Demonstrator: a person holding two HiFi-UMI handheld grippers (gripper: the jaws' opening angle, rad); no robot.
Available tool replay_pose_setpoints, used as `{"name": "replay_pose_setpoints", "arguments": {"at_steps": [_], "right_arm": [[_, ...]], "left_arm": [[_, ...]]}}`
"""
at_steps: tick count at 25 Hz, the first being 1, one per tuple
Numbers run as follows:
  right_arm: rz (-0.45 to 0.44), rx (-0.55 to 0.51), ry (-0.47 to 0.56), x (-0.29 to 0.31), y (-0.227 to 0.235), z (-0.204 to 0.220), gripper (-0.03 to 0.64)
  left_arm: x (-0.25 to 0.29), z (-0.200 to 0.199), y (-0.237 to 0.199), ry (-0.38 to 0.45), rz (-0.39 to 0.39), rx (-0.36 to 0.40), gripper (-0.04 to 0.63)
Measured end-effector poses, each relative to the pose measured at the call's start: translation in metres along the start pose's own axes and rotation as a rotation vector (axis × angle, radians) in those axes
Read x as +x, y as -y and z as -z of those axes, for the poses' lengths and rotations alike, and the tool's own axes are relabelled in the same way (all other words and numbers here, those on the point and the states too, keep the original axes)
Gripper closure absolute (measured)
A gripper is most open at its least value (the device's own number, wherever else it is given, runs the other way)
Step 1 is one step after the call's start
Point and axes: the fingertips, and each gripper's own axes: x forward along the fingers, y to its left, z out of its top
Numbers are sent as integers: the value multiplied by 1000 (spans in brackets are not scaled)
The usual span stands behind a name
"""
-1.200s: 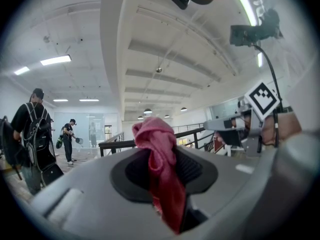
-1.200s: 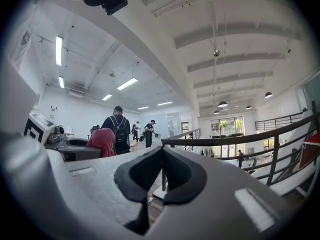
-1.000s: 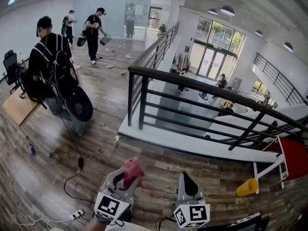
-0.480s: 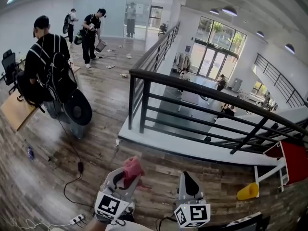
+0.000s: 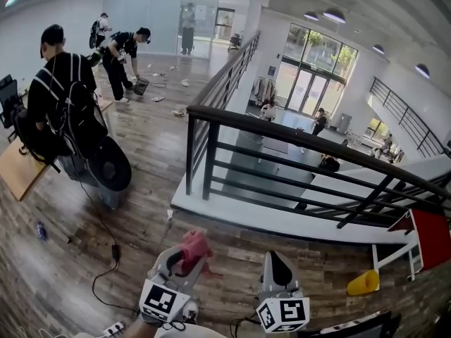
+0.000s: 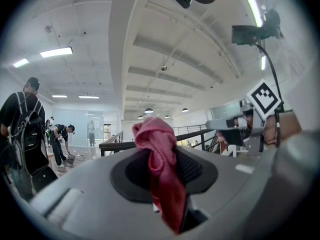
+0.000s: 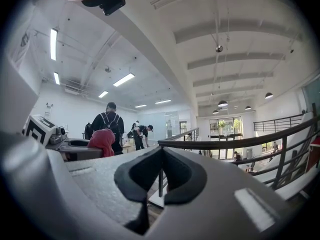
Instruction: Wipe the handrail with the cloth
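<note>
A black handrail (image 5: pixel 296 132) tops a barred railing that crosses the head view from the middle to the right, well beyond both grippers. My left gripper (image 5: pixel 184 259) is at the bottom, shut on a pink-red cloth (image 5: pixel 194 248) that bunches above its jaws. In the left gripper view the cloth (image 6: pixel 161 149) hangs between the pads, and the handrail (image 6: pixel 117 145) shows far behind. My right gripper (image 5: pixel 275 260) sits beside the left one, shut and holding nothing. Its own view shows the handrail (image 7: pixel 225 142) ahead and the cloth (image 7: pixel 102 141) at the left.
A person with a backpack (image 5: pixel 63 104) stands at the left by a wooden desk (image 5: pixel 21 167). Further back another person (image 5: pixel 120 55) bends over the floor. A cable (image 5: pixel 113 248) runs across the wood floor. A yellow cone (image 5: pixel 365 282) and a red panel (image 5: pixel 430 234) lie at the right.
Both grippers stay as they were, the cloth still held. The view has shifted slightly, and the far person has bent lower towards the floor.
</note>
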Motion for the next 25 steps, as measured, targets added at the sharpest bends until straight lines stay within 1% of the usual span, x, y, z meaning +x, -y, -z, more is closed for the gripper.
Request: {"name": "replay_pose_setpoints", "arguments": {"at_steps": [6,10,15,22,25], "right_arm": [[19,-2,11,22,1,-2,615],[38,20,2,33,6,3,615],[48,26,3,47,5,2,615],[32,27,-8,63,0,4,614],[35,26,-16,65,0,6,615]], "left_arm": [[17,4,-18,3,18,-2,469],[26,10,-27,-11,41,33,469],[33,0,-46,20,32,6,469],[41,9,-58,8,36,23,469],[44,8,-59,6,39,6,469]]}}
